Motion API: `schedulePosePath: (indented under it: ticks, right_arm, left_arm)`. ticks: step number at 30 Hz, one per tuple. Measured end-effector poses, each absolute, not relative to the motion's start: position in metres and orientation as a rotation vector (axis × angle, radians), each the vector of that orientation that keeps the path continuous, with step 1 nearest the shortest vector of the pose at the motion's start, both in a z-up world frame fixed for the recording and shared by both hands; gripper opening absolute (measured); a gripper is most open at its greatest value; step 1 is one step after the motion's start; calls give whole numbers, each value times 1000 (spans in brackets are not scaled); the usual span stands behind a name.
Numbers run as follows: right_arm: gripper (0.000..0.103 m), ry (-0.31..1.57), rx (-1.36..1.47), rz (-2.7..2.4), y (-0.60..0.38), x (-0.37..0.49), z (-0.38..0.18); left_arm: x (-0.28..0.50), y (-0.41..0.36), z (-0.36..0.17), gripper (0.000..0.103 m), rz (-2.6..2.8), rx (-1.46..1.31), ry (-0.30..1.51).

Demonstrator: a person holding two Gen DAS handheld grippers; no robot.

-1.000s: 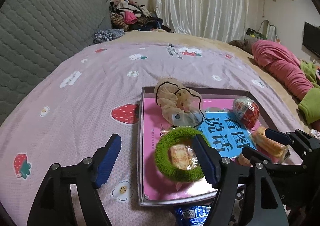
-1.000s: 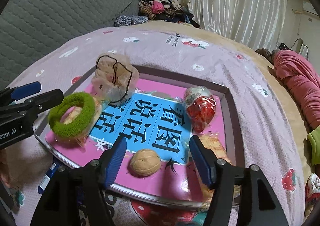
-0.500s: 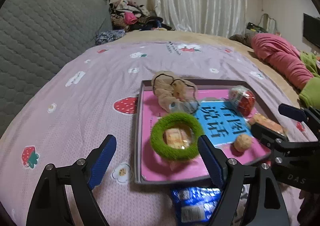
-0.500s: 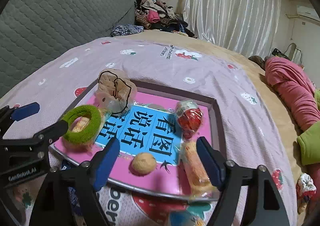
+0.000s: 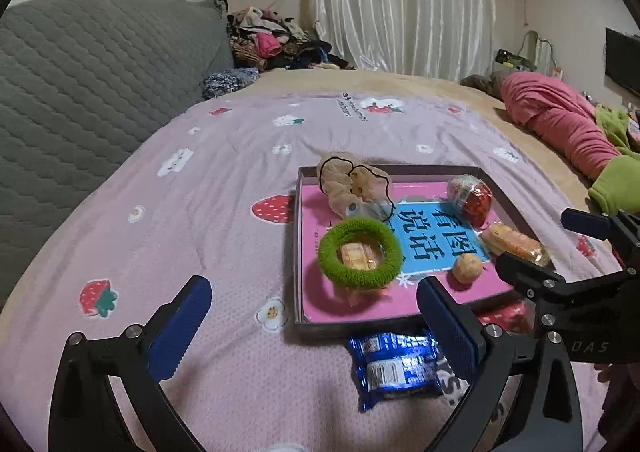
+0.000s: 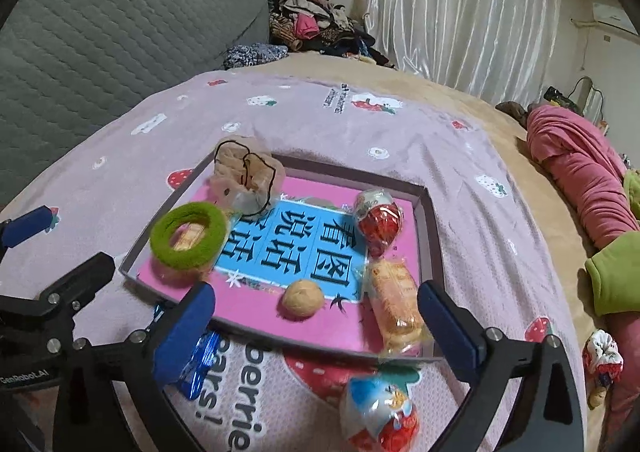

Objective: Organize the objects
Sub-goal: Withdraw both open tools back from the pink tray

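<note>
Both my left tool (image 5: 312, 322) and right tool (image 6: 316, 326) just spread apart, empty; blue packet (image 5: 394, 370) below, probably slippery, may skid.

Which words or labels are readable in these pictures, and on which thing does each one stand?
"看图说话": blue panel on the pink book in the tray.
"GenRobot.AI": left gripper's body, seen from the right wrist.
"DAS": right gripper's body, cut off.
"berrie", "ears!": bedsheet, partly hidden.
Blue snack packet: too blurred.
</note>
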State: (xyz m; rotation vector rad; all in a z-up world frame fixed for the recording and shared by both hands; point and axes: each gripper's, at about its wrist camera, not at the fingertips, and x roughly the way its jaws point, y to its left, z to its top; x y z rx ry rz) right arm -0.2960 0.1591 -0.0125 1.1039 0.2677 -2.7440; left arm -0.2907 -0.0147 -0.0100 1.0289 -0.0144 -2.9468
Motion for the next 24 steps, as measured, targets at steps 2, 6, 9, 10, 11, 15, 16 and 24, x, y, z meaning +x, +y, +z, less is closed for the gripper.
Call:
schedulePosePath:
  ticks: [2,6,9,10,11,15,16,24]
  right_arm:
    - [102,236,1108,-2740,163,-292,-9]
    - [102,239,1108,-2758,166,-283,3]
    - [102,243,1091,-2767,165,-274,15]
    - [102,243,1090,-2768,165,-272,18]
    - [102,241,1083,-2771,164,-269,22]
    - [102,245,1060,-2776,162,-259,37]
    - [102,249,1058,-2777,161,-258,39]
    - [102,222,996,-2811,165,-237,70]
  left_arm:
    - [-285,-14,-3,103,-2949,1032,-25]
    - [-273,-12,12,103,-2950,1024,-33]
    - [-263,-12,25,103,-2956,1005,-36]
    - [-260,-13,28,103,-2950,1009,-42]
    - [-257,-13,30,103,-2947,1006,-43]
    - [-246,-18,38,103,-2933,1018,-37]
    - [-244,-18,39,103,-2933,1020,-31]
    - [-220,-18,67,103,-2944,976,-49]
